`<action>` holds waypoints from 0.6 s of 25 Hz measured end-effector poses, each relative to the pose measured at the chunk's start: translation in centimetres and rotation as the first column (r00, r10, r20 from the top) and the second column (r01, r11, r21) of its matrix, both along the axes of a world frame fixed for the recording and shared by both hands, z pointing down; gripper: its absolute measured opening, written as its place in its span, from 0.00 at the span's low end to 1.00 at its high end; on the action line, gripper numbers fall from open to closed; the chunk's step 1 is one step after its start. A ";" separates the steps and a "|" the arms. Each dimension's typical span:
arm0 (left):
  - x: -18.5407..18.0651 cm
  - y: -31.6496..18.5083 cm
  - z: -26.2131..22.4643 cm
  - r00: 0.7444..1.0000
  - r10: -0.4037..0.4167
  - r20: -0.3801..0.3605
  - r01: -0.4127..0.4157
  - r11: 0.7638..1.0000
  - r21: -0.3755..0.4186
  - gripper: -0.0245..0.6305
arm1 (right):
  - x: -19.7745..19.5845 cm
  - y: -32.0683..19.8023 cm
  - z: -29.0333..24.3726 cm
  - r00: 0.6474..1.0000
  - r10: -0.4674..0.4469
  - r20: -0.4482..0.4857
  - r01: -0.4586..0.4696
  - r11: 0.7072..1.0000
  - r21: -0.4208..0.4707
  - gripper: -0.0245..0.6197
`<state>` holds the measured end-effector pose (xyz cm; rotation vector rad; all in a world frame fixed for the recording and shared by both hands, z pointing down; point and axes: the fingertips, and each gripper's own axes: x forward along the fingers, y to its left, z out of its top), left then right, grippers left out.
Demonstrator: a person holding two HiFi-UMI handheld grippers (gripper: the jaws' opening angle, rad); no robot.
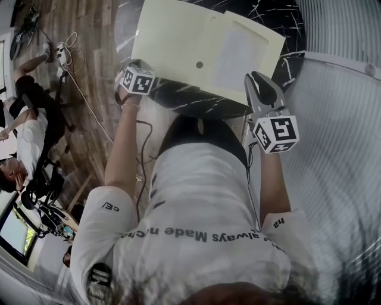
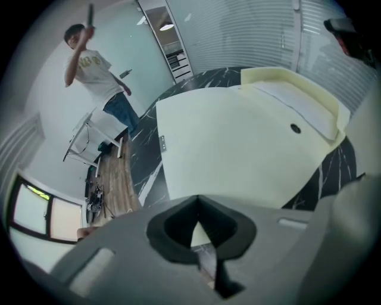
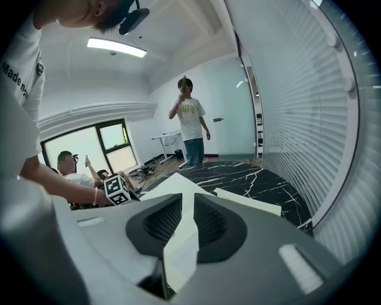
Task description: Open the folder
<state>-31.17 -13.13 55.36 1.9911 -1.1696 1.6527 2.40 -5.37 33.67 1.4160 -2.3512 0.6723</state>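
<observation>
A pale yellow folder lies on the round black marble table. My left gripper points steeply down at the folder's near left corner, its jaw tips together; in the left gripper view the folder spreads out just beyond the tips. My right gripper is at the folder's near right edge. In the right gripper view a pale sheet of the folder runs through the narrow gap between the pads, gripped and raised. The folder's right side curls up off the table.
A ribbed blind wall runs close along the table's right. A person stands beyond the table. Others sit at the left over the wooden floor, where cables lie. My own body fills the near foreground.
</observation>
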 end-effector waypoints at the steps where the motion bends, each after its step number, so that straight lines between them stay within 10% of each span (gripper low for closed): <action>1: 0.0 0.0 -0.6 1.000 -0.008 -0.005 0.008 1.000 0.009 0.04 | 0.3 0.1 -0.5 1.000 0.005 -0.004 -0.005 1.000 0.007 0.13; 15: 2.9 1.6 -12.7 0.972 -0.107 -0.211 0.142 0.977 0.162 0.04 | 4.3 2.2 -9.1 0.994 0.087 -0.061 -0.080 0.991 0.111 0.12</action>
